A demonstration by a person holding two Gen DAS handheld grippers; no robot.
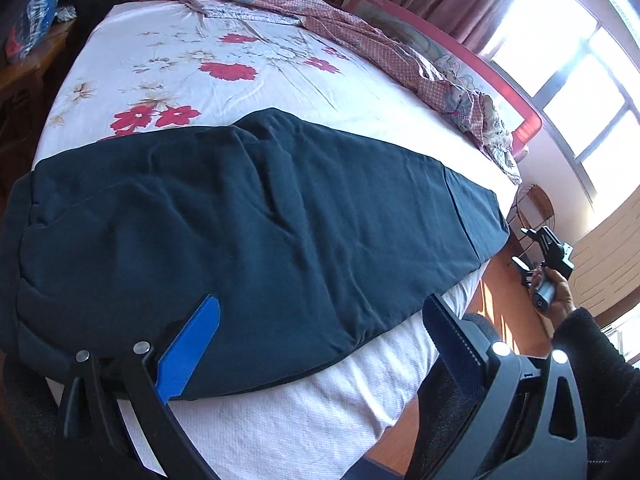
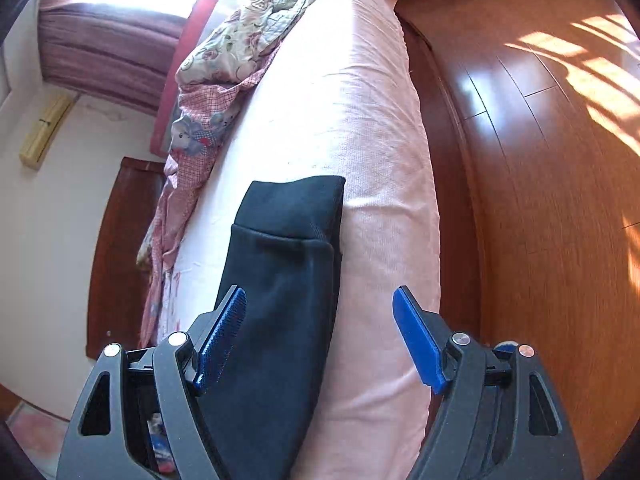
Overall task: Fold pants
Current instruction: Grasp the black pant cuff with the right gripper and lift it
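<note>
Dark navy pants (image 1: 248,232) lie flat along the near edge of the bed, folded lengthwise with the legs stacked, waist at the left and cuffs at the right. My left gripper (image 1: 320,320) is open and empty, over the pants' near edge. My right gripper (image 2: 320,308) is open and empty, hovering near the cuff end (image 2: 288,240) at the bed's edge. The right gripper also shows in the left wrist view (image 1: 536,248), held off the bed's right end.
The bed (image 1: 240,60) has a white floral sheet. A pink patterned quilt (image 1: 400,52) is bunched along the far side against a red rail (image 1: 512,92). A nightstand (image 1: 28,64) stands at the left. Wooden floor (image 2: 540,200) lies beside the bed.
</note>
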